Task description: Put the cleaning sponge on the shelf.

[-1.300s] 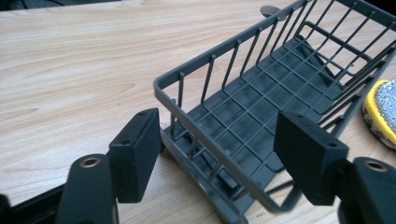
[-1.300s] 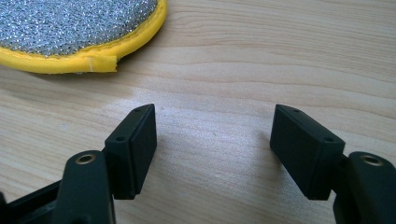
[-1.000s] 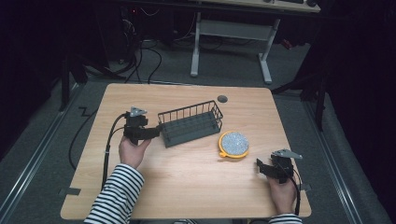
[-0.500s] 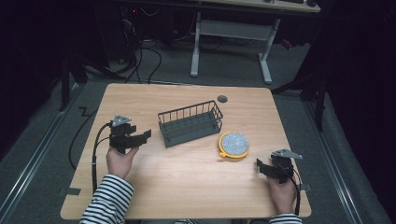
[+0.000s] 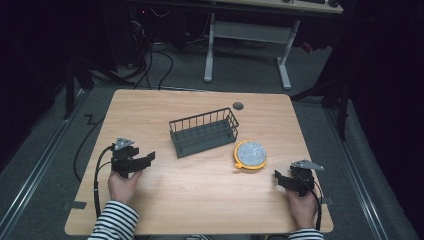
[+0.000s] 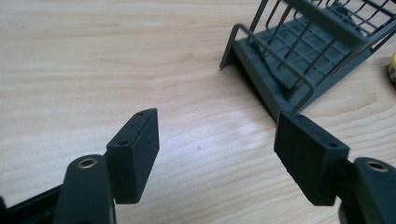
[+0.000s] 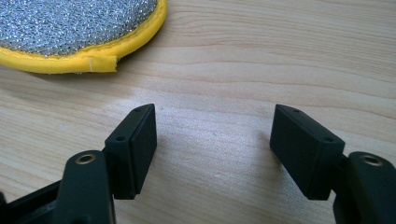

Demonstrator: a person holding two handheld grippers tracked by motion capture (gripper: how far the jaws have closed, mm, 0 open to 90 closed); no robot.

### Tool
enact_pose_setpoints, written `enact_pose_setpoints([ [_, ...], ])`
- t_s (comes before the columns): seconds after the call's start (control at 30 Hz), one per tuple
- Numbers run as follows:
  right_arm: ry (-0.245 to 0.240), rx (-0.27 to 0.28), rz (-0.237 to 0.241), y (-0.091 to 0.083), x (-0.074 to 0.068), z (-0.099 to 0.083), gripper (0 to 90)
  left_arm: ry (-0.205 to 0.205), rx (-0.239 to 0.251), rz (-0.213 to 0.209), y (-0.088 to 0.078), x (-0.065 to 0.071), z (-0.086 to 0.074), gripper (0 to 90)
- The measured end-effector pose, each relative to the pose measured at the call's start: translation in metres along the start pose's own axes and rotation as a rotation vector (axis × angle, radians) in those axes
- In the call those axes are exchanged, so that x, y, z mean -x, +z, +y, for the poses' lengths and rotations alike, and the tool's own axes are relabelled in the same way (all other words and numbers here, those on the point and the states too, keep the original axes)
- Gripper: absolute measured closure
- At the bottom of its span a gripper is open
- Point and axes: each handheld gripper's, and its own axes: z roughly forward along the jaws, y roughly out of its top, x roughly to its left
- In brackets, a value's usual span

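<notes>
A pale wooden surface (image 5: 200,200) is standing in a dark room, with a desk frame and cables lying on the floor beyond its far edge; on it are sitting a dark wire basket (image 5: 204,132) and a round scouring pad (image 5: 250,155) with a silver face and a yellow rim, the pad lying just beside the basket's near right corner. The left hand-held gripper (image 5: 145,159) is hovering released, its jaws standing apart with nothing between them; the basket is lying ahead of it and to its right, near but not touching, with the basket's long axis running across the gripper's line of reach, so that the near short end is facing the jaws. In the left gripper view the basket (image 6: 303,51) is rising beyond the right jaw, and bare wood is showing in the gap. The right hand-held gripper (image 5: 280,179) is likewise resting released and empty; the scouring pad (image 7: 74,32) is lying ahead of it and to its left, close to the jaws yet clear of them. By this layout the right hand is the nearer to the pad and the left hand the nearer to the basket.
</notes>
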Motion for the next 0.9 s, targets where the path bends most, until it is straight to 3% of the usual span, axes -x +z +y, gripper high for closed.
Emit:
enact_pose_setpoints([
  [0.07, -0.001, 0.000, -0.001, 0.000, 0.000, 0.000, 32.0, -0.019, -0.006, -0.004, 0.000, -0.002, -0.007, 31.3],
  [0.3, -0.001, 0.002, -0.001, 0.000, 0.000, 0.000, 31.9, -0.023, -0.015, 0.002, 0.002, -0.003, -0.018, 30.9],
  [0.7, -0.004, 0.000, 0.005, 0.000, 0.000, 0.000, 31.8, -0.017, -0.030, 0.075, 0.010, -0.009, -0.028, 30.2],
  [0.9, -0.008, 0.001, 0.010, 0.000, 0.000, 0.000, 31.6, 0.016, -0.040, 0.123, 0.016, -0.010, -0.029, 30.2],
])
